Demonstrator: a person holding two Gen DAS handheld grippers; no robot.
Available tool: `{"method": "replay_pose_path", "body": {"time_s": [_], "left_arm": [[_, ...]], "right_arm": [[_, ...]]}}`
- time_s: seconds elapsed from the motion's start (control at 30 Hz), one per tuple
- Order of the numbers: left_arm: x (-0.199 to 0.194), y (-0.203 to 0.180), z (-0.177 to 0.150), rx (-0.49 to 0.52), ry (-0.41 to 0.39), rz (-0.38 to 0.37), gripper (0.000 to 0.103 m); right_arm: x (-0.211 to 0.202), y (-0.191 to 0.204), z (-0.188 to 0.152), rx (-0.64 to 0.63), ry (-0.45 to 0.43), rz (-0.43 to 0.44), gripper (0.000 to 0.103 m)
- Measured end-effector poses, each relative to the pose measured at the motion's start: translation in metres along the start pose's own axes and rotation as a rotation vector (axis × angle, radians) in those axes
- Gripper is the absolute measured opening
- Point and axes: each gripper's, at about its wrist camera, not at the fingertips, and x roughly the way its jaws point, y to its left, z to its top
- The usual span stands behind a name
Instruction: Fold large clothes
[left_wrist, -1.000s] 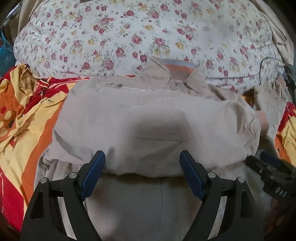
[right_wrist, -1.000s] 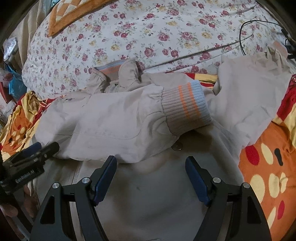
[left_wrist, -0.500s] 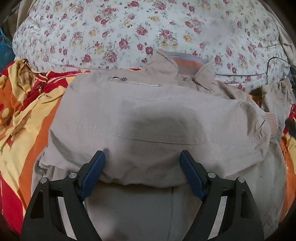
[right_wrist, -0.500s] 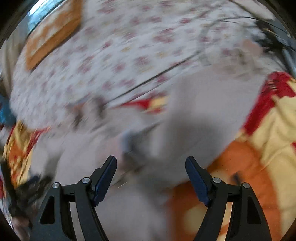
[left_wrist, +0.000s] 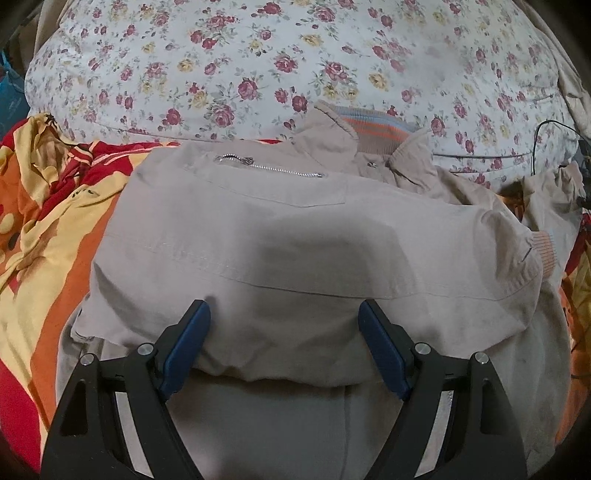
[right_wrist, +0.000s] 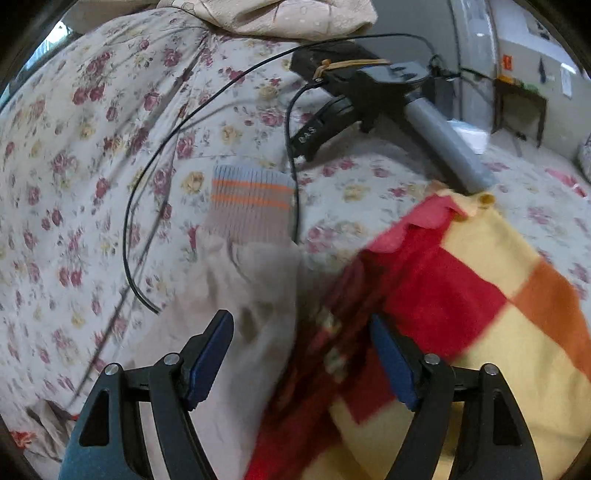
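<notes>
A beige jacket (left_wrist: 295, 240) lies spread on the bed, collar (left_wrist: 369, 125) at the far side. One sleeve is folded across its body, its ribbed cuff (left_wrist: 545, 254) at the right. My left gripper (left_wrist: 284, 336) hangs open just above the folded sleeve's lower edge, gripping nothing. In the right wrist view the jacket's other sleeve (right_wrist: 255, 280) stretches away, ending in a grey cuff with orange stripes (right_wrist: 251, 206). My right gripper (right_wrist: 303, 358) hovers over that sleeve's near part. Its jaws are closing, but the pads do not press on any cloth.
A floral quilt (left_wrist: 258, 55) bulges behind the jacket. A red, yellow and orange blanket (right_wrist: 461, 295) lies beside the sleeve and under the jacket (left_wrist: 44, 229). A black cable (right_wrist: 184, 122) loops over the quilt from a black device with a grey handle (right_wrist: 369, 85).
My right gripper has swung to the right, from over the jacket's body to the outstretched sleeve, and has left the left wrist view. Its jaws have narrowed a little. The left gripper has stayed put.
</notes>
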Motion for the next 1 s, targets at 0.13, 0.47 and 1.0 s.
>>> {"method": "replay_pose_path", "body": {"time_s": [0.13,0.47,1.0], "left_arm": [[0.002,0.0,0.0,0.0,0.005,0.004,0.083],[-0.032,0.031,0.017,-0.105,-0.054,-0.026,0.083],[-0.047,0.094,0.021,-0.316,-0.038,-0.151,0.083]], "right_arm": [[0.012,0.012,0.003,-0.074,0.017,0.026,0.006],[-0.094,0.059,-0.003,-0.226,-0.036,0.263,0.002],[-0.169,0.324,-0.249,-0.718,0.442,0.807,0.017]]}}
